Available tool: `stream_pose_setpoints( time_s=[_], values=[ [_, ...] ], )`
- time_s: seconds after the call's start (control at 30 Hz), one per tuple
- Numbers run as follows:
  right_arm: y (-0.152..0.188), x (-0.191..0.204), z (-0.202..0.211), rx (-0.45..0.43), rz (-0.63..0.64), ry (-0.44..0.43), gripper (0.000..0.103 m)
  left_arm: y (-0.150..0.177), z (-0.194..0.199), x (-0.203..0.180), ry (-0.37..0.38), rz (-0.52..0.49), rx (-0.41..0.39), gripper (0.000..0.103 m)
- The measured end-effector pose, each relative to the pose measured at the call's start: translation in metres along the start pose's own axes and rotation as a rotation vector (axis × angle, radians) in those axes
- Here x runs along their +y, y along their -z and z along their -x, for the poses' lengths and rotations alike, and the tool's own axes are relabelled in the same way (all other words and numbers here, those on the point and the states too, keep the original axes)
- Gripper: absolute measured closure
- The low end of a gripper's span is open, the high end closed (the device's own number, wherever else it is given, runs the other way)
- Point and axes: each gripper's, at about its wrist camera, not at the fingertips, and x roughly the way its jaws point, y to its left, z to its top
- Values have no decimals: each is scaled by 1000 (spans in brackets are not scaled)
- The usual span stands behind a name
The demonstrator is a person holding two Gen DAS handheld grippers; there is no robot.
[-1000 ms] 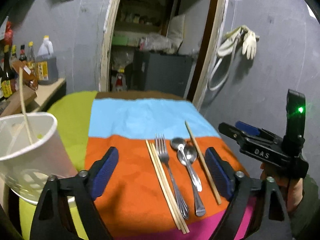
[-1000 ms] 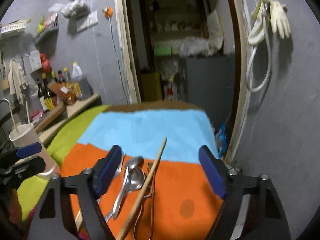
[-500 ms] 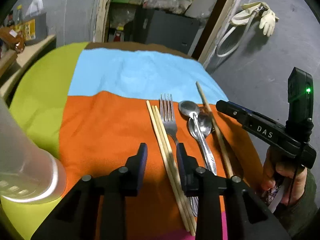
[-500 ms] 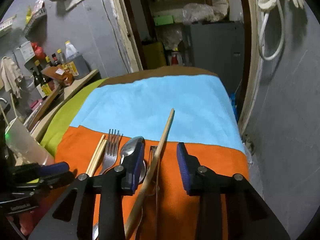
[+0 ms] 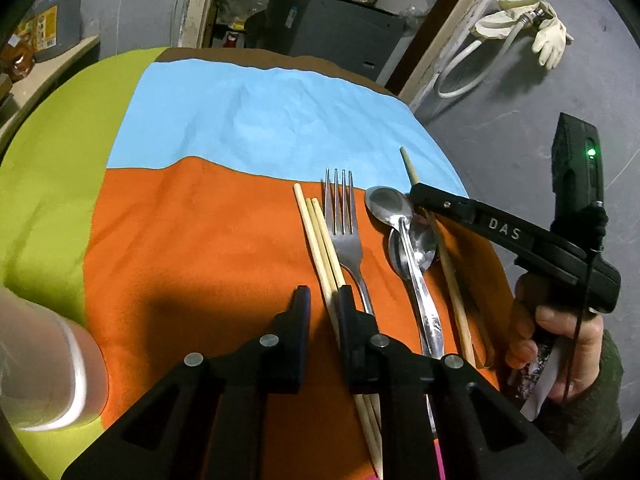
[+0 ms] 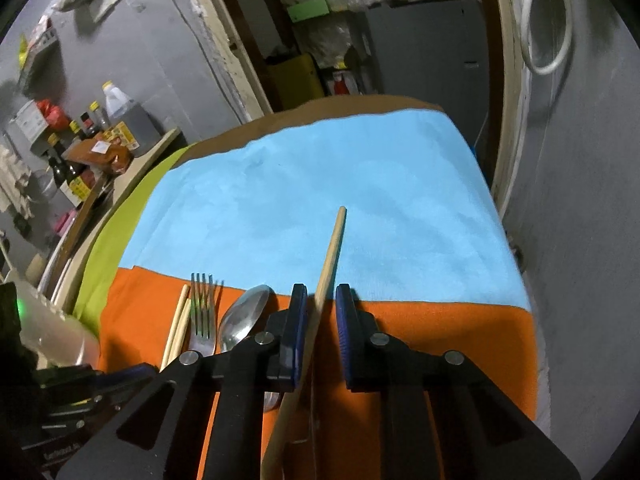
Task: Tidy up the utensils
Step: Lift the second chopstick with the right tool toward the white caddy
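On the orange band of the cloth lie a bundle of pale chopsticks (image 5: 316, 236), a steel fork (image 5: 344, 232), two steel spoons (image 5: 404, 224) and a single long wooden chopstick (image 5: 448, 264). My left gripper (image 5: 323, 294) is low over the cloth, jaws narrowed around the chopstick bundle, with a gap still showing. My right gripper (image 6: 321, 296) straddles the single chopstick (image 6: 330, 256), jaws narrowed with a gap on each side. The fork (image 6: 201, 312), a spoon (image 6: 244, 316) and the bundle (image 6: 178, 328) show to its left. The right gripper also shows in the left wrist view (image 5: 416, 194).
A white paper cup (image 5: 44, 364) stands on the green band at the left. The striped cloth (image 5: 260, 120) covers a table ending near the doorway. Bottles (image 6: 72, 172) line a shelf at far left. A hose and gloves (image 5: 532, 28) hang on the grey wall at right.
Both grippers went from wide open to nearly shut and dropped toward the cloth. The left settled around the chopstick bundle, the right around the single chopstick. The utensils have not moved.
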Motion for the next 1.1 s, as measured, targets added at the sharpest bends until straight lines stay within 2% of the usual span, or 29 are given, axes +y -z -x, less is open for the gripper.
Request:
stream_pose_setpoints(
  time_s=[0.17,0.2,0.23,0.47,0.6,0.77,1.1],
  values=[
    [-6,-8,-6,43,-59,-41,90,-5,-3,4,44,39,26,92],
    [-7,-10,-5,45,-72,-52,94,-6,-3,4,47,44,25,94],
    [-7,-12,-5,44,-84,-64,95,-5,-3,5,55,48,24,98],
    [0,-20,9,5,-136,-139,98,-4,8,5,75,83,-14,101],
    [2,-19,21,-28,-133,-157,98,1,23,-3,60,62,-79,101],
    [7,-9,50,-123,-115,-185,98,12,47,-15,33,13,-197,101],
    [16,42,124,-392,41,-200,99,26,110,-32,10,-53,-472,101]
  ],
)
